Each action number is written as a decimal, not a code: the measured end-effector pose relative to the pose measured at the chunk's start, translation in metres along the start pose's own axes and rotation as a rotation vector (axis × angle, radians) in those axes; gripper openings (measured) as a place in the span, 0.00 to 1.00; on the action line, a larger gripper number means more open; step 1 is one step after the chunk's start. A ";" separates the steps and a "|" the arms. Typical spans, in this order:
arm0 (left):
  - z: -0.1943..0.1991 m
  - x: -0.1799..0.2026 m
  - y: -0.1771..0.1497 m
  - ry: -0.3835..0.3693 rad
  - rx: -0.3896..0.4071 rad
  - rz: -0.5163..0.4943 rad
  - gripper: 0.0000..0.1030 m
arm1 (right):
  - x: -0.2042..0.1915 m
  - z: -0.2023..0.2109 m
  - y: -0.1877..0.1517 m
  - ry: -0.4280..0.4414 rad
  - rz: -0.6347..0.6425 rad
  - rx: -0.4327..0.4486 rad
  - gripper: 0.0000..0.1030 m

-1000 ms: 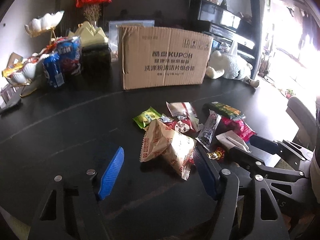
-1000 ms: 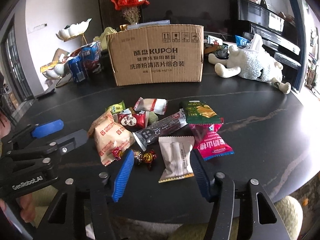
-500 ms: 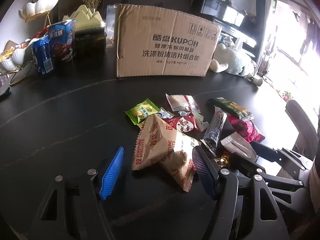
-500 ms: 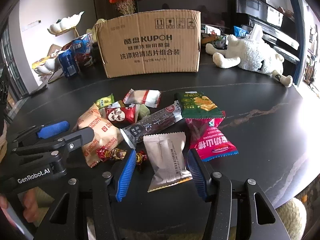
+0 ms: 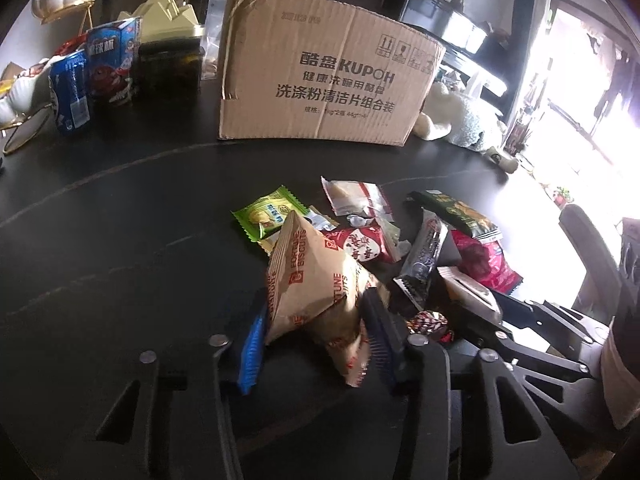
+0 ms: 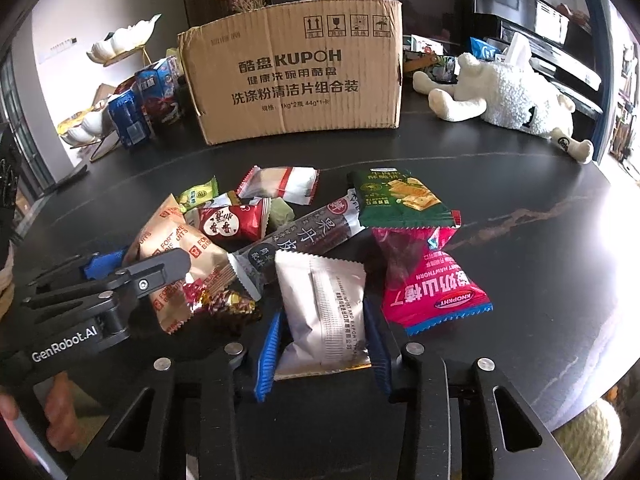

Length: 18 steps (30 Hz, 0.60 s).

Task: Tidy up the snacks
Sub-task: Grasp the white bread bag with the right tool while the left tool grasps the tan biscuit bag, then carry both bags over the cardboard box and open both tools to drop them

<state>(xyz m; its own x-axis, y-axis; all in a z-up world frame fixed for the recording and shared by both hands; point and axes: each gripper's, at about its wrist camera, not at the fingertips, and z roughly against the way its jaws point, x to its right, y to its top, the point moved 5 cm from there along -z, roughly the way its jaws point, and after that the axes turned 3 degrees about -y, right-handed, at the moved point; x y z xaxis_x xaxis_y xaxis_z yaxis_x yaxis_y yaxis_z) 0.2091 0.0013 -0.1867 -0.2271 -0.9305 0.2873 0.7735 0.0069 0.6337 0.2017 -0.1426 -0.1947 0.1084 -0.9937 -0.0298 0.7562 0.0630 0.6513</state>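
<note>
Dark and glossy, the table (image 6: 520,280) is carrying a loose pile of snack packets at its near edge, with a cardboard box (image 6: 296,80) standing upright behind the pile and a white plush toy (image 6: 508,96) lying to the right of the box. Cans and cartons (image 5: 92,76) are grouped to the left of the box, beside white shell-shaped dishes (image 5: 24,92) on a gold stand; the dishes appear to be holding a few wrapped items, too small to identify.

The left gripper (image 5: 312,336) is closing on a tan biscuit packet (image 5: 316,280); both blue pads are pressing the wrapper, which is buckling upward into a tent shape, so the grip is already biting. The right gripper (image 6: 324,344) is closing on a white foil packet (image 6: 324,304), the pads touching its two long edges while the packet is lying flat on the table. Each tool is angling downward, probably so the fingertips can reach table level and pinch the thin wrappers from the sides.

Around them a red candy packet (image 6: 232,224), a green cracker packet (image 6: 400,200), a pink hawthorn packet (image 6: 436,284) and a dark bar (image 6: 304,236) are lying untouched. The box is the likely destination, but its interior is hidden from both views
</note>
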 end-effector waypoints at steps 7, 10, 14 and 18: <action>0.009 0.005 0.003 0.013 0.013 -0.024 0.39 | -0.001 0.007 0.005 -0.004 0.001 0.039 0.37; 0.019 0.008 0.005 0.037 0.032 -0.042 0.39 | -0.003 0.014 0.010 0.003 0.005 0.061 0.37; 0.036 0.013 0.011 0.056 0.063 -0.057 0.39 | -0.006 0.028 0.017 0.016 0.006 0.099 0.37; 0.056 0.019 0.018 0.068 0.104 -0.076 0.39 | -0.008 0.045 0.026 0.029 0.002 0.140 0.37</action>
<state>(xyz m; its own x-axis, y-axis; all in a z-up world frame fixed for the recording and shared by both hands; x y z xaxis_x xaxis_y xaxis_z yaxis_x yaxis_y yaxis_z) 0.1855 0.0038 -0.1295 -0.2393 -0.9525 0.1883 0.6896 -0.0302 0.7236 0.1915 -0.1374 -0.1430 0.1303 -0.9903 -0.0489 0.6588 0.0496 0.7507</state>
